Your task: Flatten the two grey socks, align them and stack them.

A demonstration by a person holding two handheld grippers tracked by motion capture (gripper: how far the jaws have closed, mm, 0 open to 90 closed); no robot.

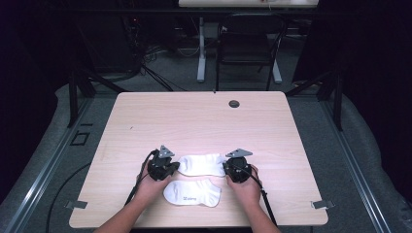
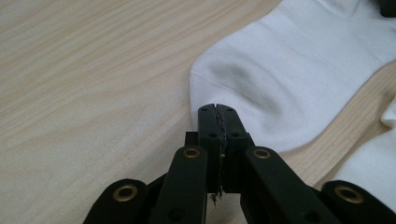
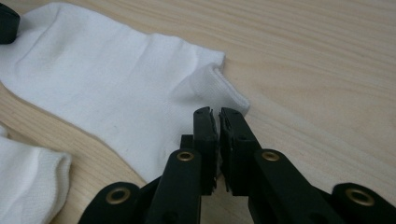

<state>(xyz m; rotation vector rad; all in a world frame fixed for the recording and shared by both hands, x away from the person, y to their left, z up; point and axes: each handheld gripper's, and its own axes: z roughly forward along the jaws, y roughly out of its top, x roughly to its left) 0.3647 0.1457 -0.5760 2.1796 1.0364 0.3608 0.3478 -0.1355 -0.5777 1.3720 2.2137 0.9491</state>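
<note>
Two white ankle socks lie near the front edge of the wooden table [image 1: 194, 116]. The upper sock [image 1: 201, 164] stretches between my two grippers. My left gripper [image 1: 176, 166] is shut at its toe end; in the left gripper view its jaws [image 2: 217, 109] are pressed together on the rounded toe edge of the sock [image 2: 289, 70]. My right gripper [image 1: 226, 167] is at the cuff end, where its jaws [image 3: 218, 111] pinch the slightly raised cuff corner of the sock [image 3: 107, 84]. The lower sock [image 1: 192, 192] lies flat, apart from both grippers.
A round cable hole [image 1: 234, 103] sits near the table's far edge. A dark chair [image 1: 248, 43] and a desk leg [image 1: 200, 58] stand on the floor beyond the table. The lower sock's edge [image 2: 373, 177] [image 3: 23, 182] lies close beside the held one.
</note>
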